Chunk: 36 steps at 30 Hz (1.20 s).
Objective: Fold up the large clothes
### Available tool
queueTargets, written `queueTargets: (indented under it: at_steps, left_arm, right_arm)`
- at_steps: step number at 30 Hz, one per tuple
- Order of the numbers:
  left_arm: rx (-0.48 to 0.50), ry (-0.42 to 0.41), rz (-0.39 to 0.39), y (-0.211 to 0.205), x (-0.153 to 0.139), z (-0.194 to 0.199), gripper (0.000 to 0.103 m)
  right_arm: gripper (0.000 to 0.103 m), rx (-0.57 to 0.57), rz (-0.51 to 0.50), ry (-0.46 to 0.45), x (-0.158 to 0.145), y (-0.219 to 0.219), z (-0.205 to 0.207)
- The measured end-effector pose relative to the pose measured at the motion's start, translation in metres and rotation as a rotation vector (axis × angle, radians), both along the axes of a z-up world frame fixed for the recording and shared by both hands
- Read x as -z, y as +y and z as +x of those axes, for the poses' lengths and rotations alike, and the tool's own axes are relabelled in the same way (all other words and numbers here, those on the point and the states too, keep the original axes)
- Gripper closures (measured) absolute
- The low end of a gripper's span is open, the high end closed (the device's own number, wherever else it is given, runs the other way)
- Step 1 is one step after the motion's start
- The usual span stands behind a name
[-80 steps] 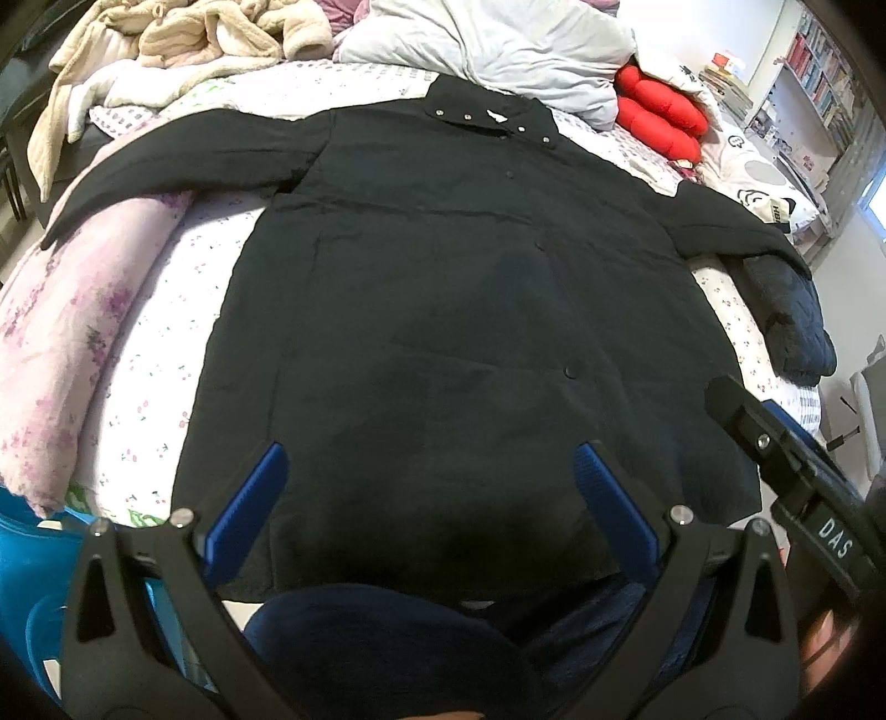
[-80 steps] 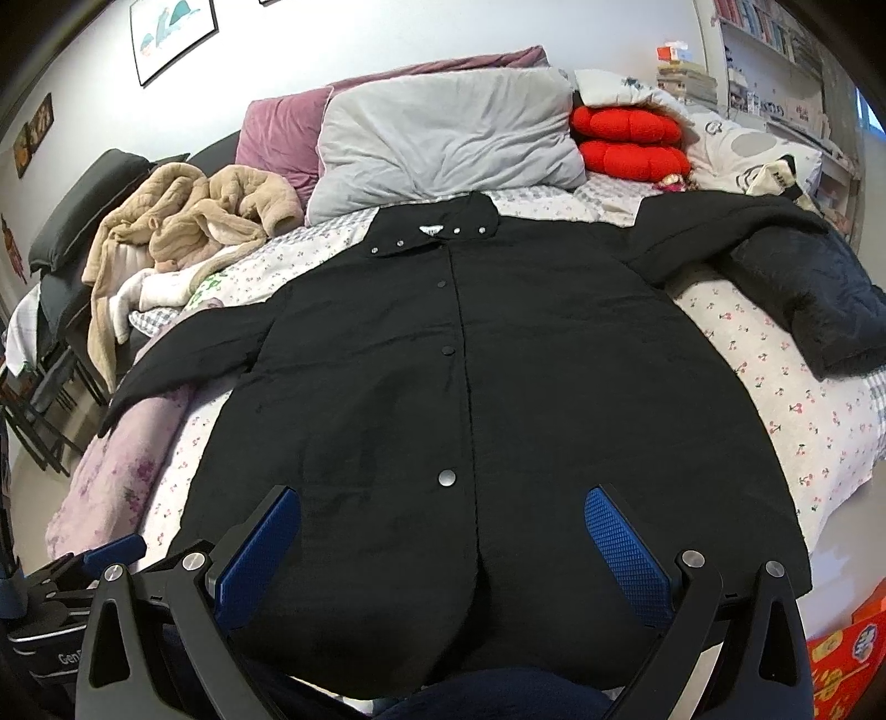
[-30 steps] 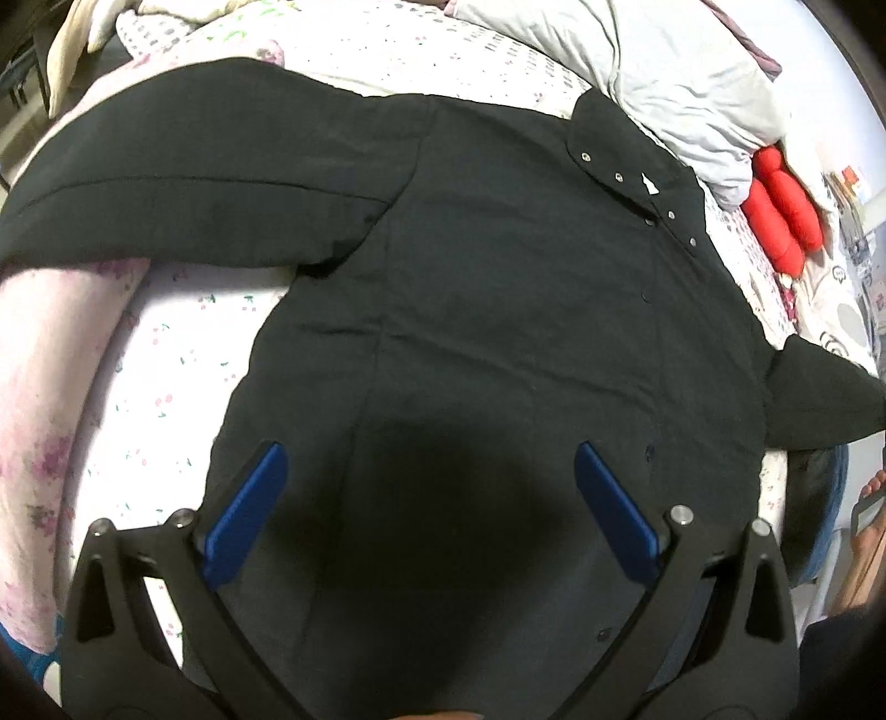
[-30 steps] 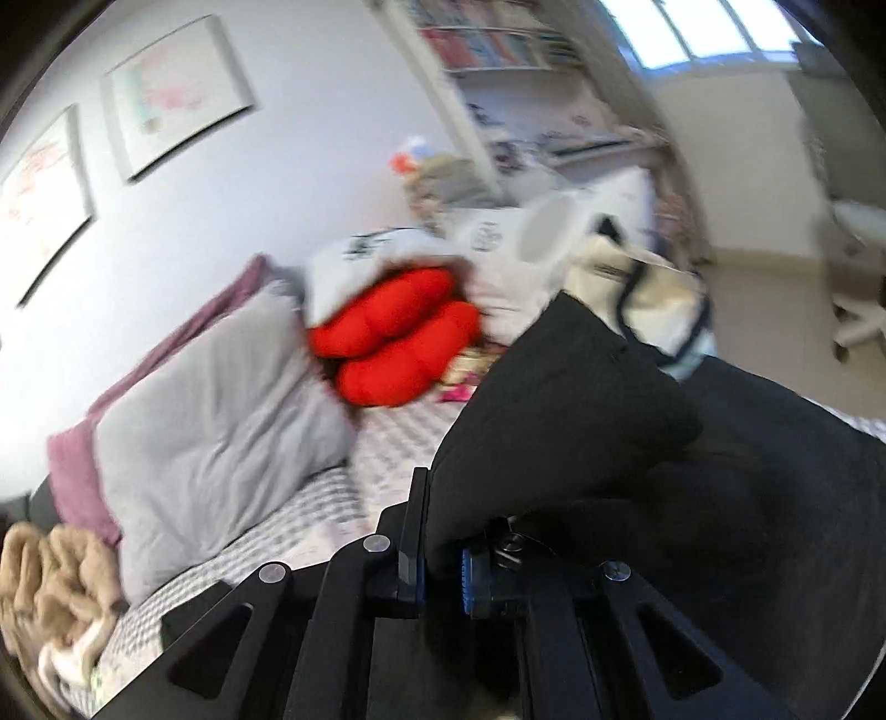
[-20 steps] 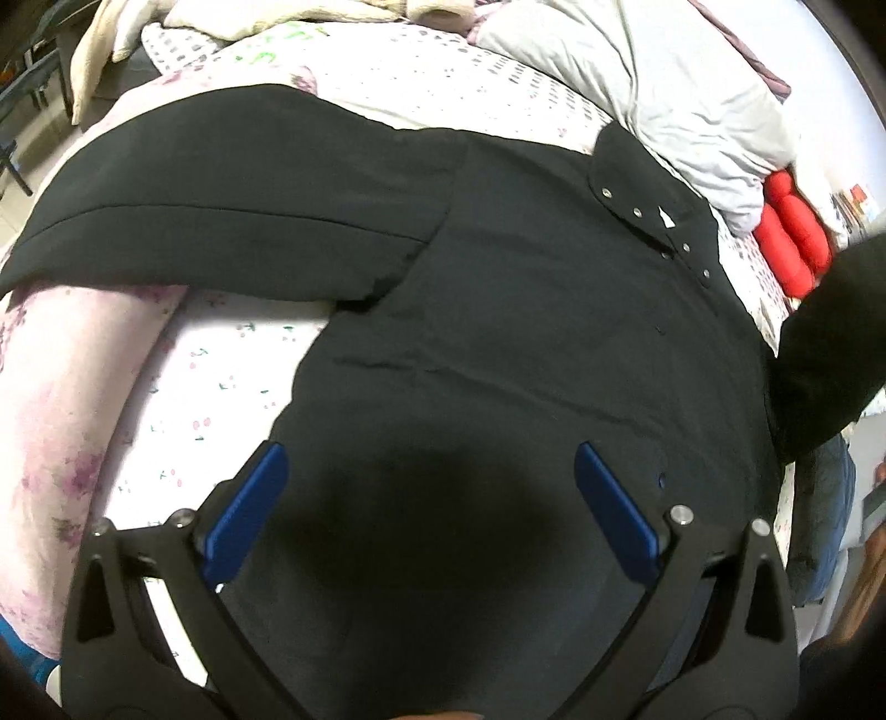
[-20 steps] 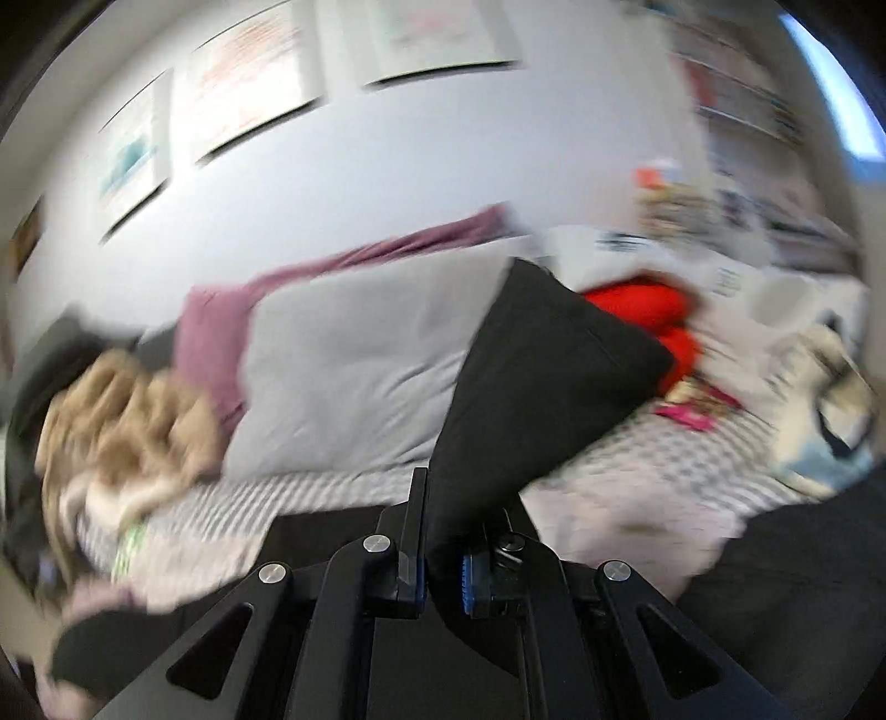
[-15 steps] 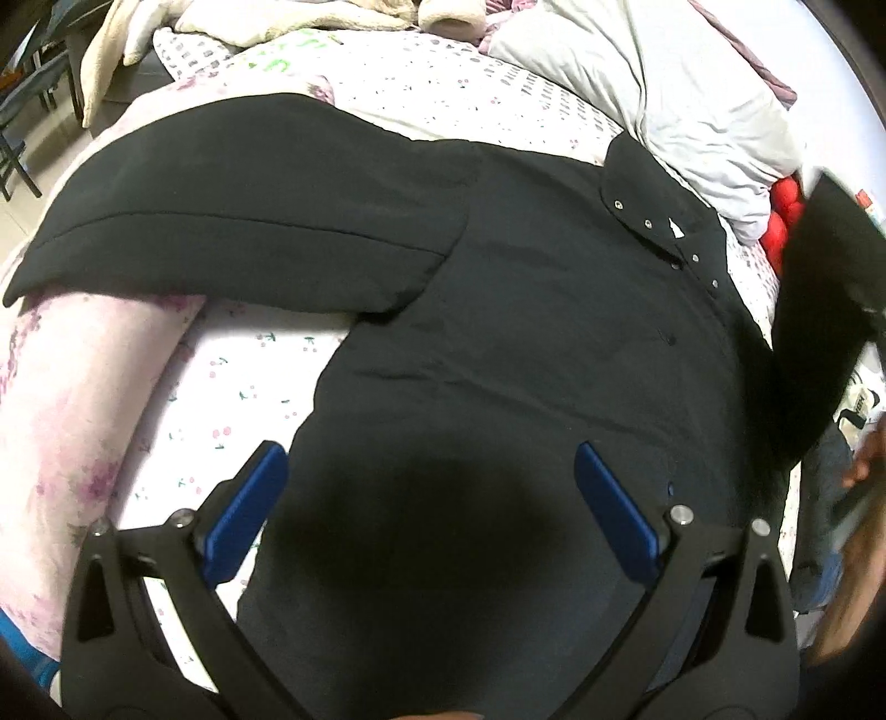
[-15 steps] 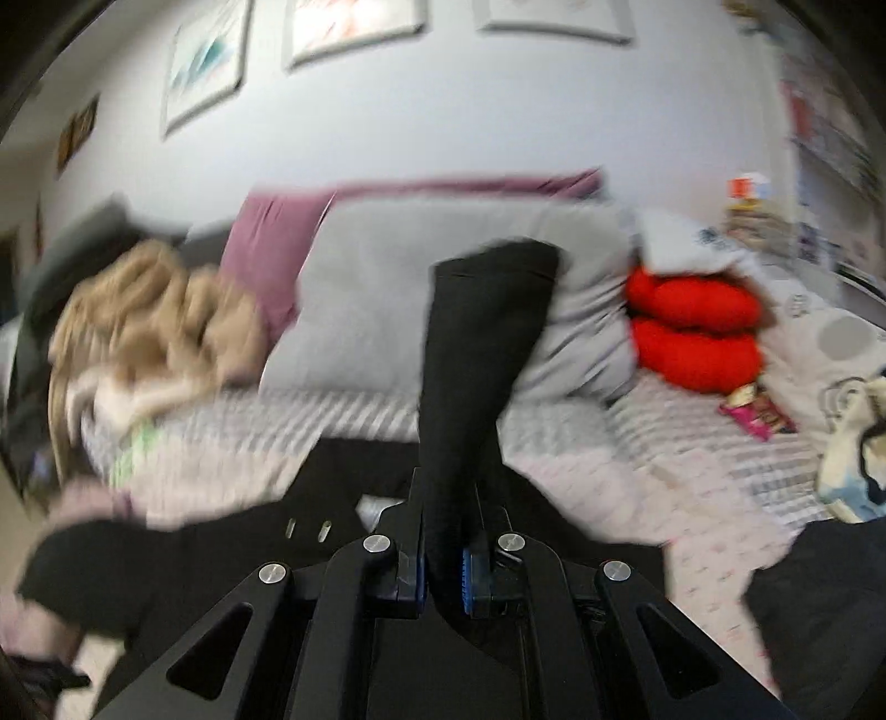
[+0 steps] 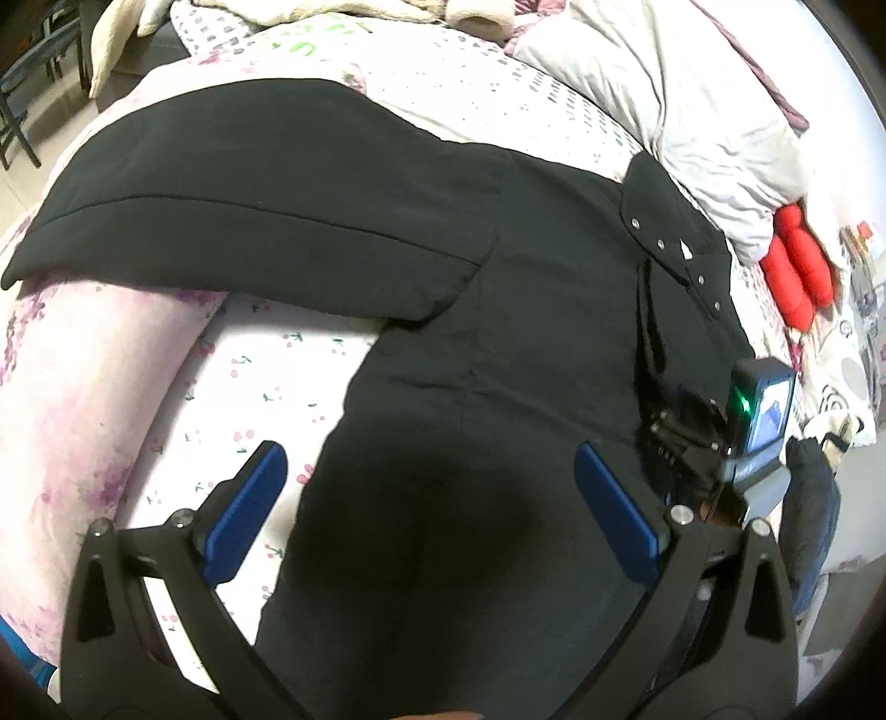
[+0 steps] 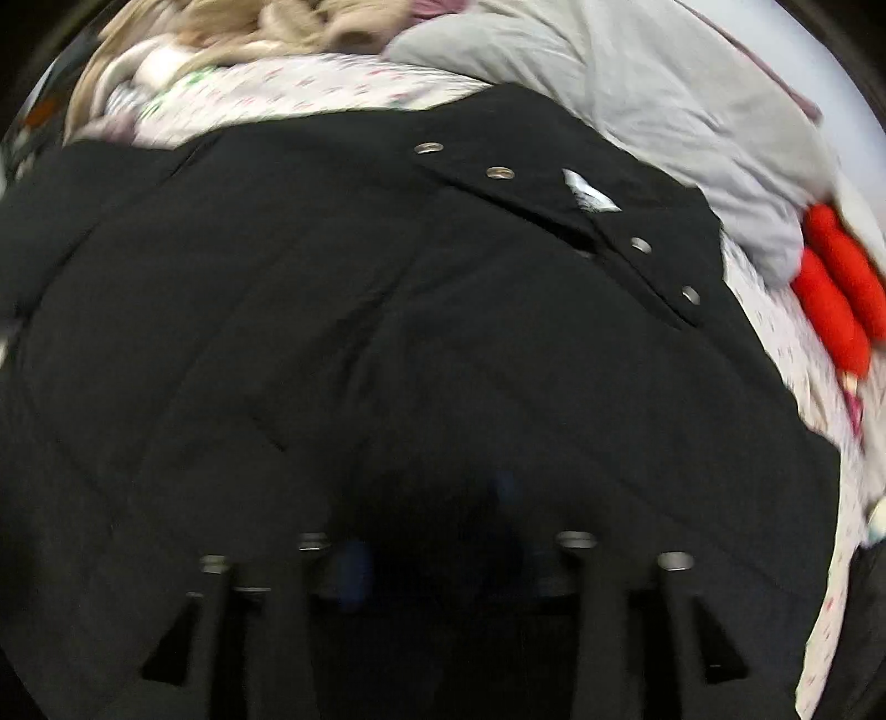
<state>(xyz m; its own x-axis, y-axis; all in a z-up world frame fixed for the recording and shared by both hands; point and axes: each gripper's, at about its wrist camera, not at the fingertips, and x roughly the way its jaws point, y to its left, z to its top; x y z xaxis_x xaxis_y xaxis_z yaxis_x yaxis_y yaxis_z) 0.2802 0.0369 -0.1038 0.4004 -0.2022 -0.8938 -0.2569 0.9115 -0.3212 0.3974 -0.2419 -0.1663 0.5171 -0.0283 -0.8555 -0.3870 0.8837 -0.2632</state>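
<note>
A large black coat (image 9: 498,343) lies flat on the bed, collar with snaps (image 9: 673,243) at the far right, its left sleeve (image 9: 249,205) stretched out to the left. My left gripper (image 9: 426,498) is open and empty, hovering over the coat's lower body. The right gripper (image 9: 692,437) shows in the left wrist view low on the coat's right side, where the right sleeve is folded in over the chest. In the right wrist view the coat (image 10: 387,332) fills the frame; my right gripper (image 10: 437,548) is blurred and dark against the cloth, its jaws partly apart.
A grey pillow (image 9: 664,94) and a red cushion (image 9: 797,271) lie past the collar. A beige robe (image 10: 221,33) is heaped at the far left. A pink floral quilt (image 9: 83,387) lies under the left sleeve. The flowered sheet (image 9: 249,376) shows beside the coat.
My right gripper carried the right sleeve over the coat and came down onto its chest; its jaws, shut on the sleeve before, now stand apart. My left gripper drifted slightly left.
</note>
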Motion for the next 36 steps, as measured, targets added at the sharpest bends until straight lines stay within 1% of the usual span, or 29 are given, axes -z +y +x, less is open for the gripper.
queueTargets:
  at_steps: [1,2,5,7,11,13,15,16,17,20,21,22,24,25,28,29,30,31,32,33,34,35,36]
  left_arm:
    - [-0.013,0.0,-0.01,0.006,0.0,0.001,0.0]
    - [-0.025,-0.001,-0.019,0.012,-0.002,0.002,0.0]
    - [-0.076,-0.009,-0.034,0.034,-0.005,0.006,0.0]
    - [-0.128,-0.013,-0.038,0.055,-0.005,0.008,0.0]
    - [-0.247,-0.012,-0.039,0.104,-0.004,0.005,0.0]
    - [-0.293,-0.023,-0.035,0.127,-0.005,0.003,0.0]
    - [-0.359,-0.038,-0.032,0.154,-0.006,-0.001,0.0]
    - [-0.407,-0.047,-0.036,0.172,-0.005,-0.004,0.0]
    - [-0.437,-0.048,-0.039,0.182,-0.002,-0.005,0.0]
    - [-0.583,-0.036,-0.076,0.222,0.017,-0.011,0.0]
    - [-0.628,-0.032,-0.074,0.228,0.023,-0.013,0.0]
    - [-0.65,-0.018,-0.083,0.231,0.032,-0.011,0.0]
    - [-0.629,0.024,-0.135,0.23,0.049,-0.003,0.0]
    - [-0.632,0.024,-0.139,0.23,0.053,0.0,0.0]
    - [-0.648,-0.019,-0.106,0.227,0.049,0.004,0.0]
    - [-0.647,-0.032,-0.104,0.227,0.048,0.005,0.005]
    - [-0.651,-0.048,-0.098,0.226,0.047,0.007,0.015]
    - [-0.652,-0.071,-0.088,0.226,0.046,0.008,0.022]
    - [-0.651,-0.083,-0.079,0.228,0.045,0.011,0.034]
    - [-0.66,-0.094,-0.062,0.231,0.043,0.012,0.049]
    - [-0.672,-0.115,-0.062,0.234,0.041,0.01,0.06]
    - [-0.675,-0.14,-0.092,0.237,0.038,0.007,0.083]
    - [-0.679,-0.172,-0.152,0.239,0.037,0.005,0.088]
  right_arm:
    - [0.038,-0.009,0.017,0.022,-0.002,0.003,-0.001]
    - [0.037,-0.014,0.041,0.04,-0.006,0.004,-0.002]
    - [0.037,-0.048,0.247,0.088,-0.03,0.008,-0.008]
    - [0.034,-0.048,0.329,0.087,-0.048,0.014,-0.014]
    - [0.034,-0.021,0.389,0.116,-0.068,0.024,-0.024]
    - [0.034,-0.012,0.399,0.134,-0.078,0.031,-0.029]
    - [0.033,-0.008,0.395,0.134,-0.092,0.038,-0.033]
    - [0.033,-0.015,0.404,0.137,-0.1,0.044,-0.04]
    - [0.033,-0.022,0.414,0.143,-0.105,0.05,-0.044]
    - [0.032,-0.052,0.465,0.172,-0.12,0.063,-0.062]
    - [0.029,-0.056,0.472,0.182,-0.122,0.068,-0.069]
    - [0.027,-0.053,0.473,0.194,-0.122,0.07,-0.076]
    - [0.027,-0.031,0.472,0.214,-0.121,0.072,-0.084]
    - [0.027,-0.006,0.476,0.233,-0.118,0.071,-0.087]
    - [0.027,0.04,0.5,0.274,-0.117,0.065,-0.094]
    - [0.027,0.054,0.513,0.28,-0.119,0.061,-0.097]
    - [0.027,0.067,0.528,0.279,-0.121,0.057,-0.101]
    - [0.027,0.082,0.55,0.275,-0.125,0.051,-0.105]
    - [0.027,0.092,0.573,0.271,-0.127,0.046,-0.108]
    - [0.027,0.102,0.597,0.266,-0.13,0.042,-0.112]
    - [0.026,0.112,0.62,0.26,-0.132,0.037,-0.116]
    - [0.026,0.126,0.644,0.259,-0.133,0.032,-0.122]
    - [0.026,0.138,0.667,0.27,-0.134,0.028,-0.126]
